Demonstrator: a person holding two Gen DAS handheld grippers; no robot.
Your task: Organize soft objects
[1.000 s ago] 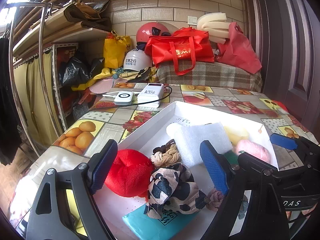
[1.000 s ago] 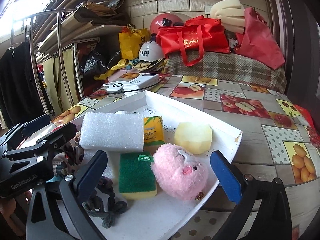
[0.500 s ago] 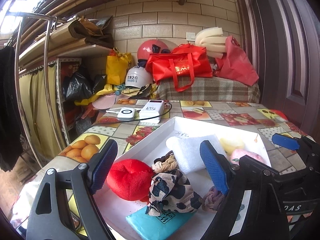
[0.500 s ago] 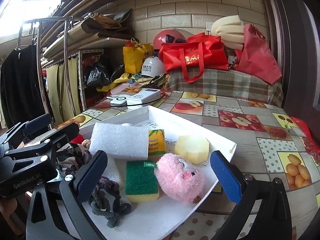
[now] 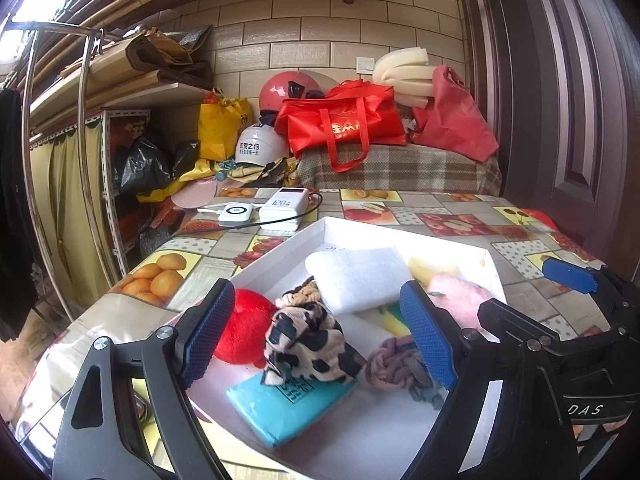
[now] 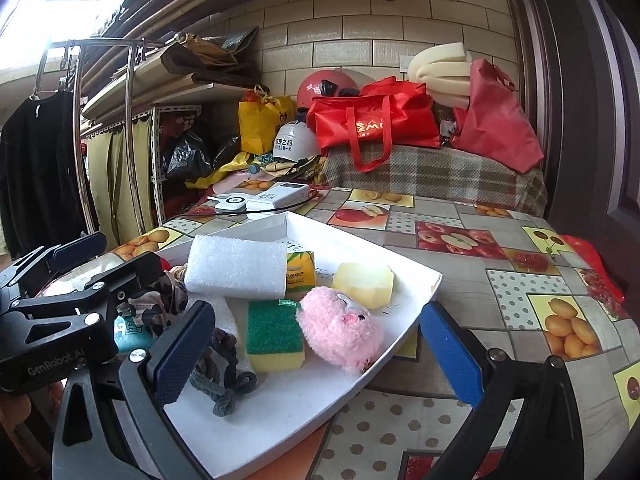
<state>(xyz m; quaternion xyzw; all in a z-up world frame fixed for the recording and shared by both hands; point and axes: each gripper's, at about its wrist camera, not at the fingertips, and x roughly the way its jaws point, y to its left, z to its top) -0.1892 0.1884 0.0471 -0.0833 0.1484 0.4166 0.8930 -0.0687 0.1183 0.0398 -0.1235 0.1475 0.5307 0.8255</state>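
Note:
A white tray (image 5: 276, 252) (image 6: 416, 280) on the fruit-print table holds soft things. In the left wrist view lie a red plush ball (image 5: 244, 328), a cow-print scrunchie (image 5: 308, 340), a teal pack (image 5: 288, 404), a braided hair tie (image 5: 392, 364) and a white foam block (image 5: 360, 276). The right wrist view shows the foam block (image 6: 236, 266), a green-and-yellow sponge (image 6: 274, 336), a pink plush (image 6: 340, 330) and a pale yellow sponge (image 6: 364, 284). My left gripper (image 5: 320, 340) stands open above the tray's near end. My right gripper (image 6: 320, 356) is open around the tray's near corner, gripping nothing.
Two white power banks (image 5: 284, 208) with a black cable lie beyond the tray. Red bags (image 5: 344, 124), helmets (image 5: 256, 148) and foam rolls (image 5: 404, 72) pile up on a plaid-covered surface at the back. A metal clothes rack (image 6: 80, 140) and shelves stand left. A dark door (image 5: 580, 100) is right.
Both grippers have drawn back from the tray and tilted up a little, so the tray's contents sit lower and farther in both views. Neither gripper's opening has changed.

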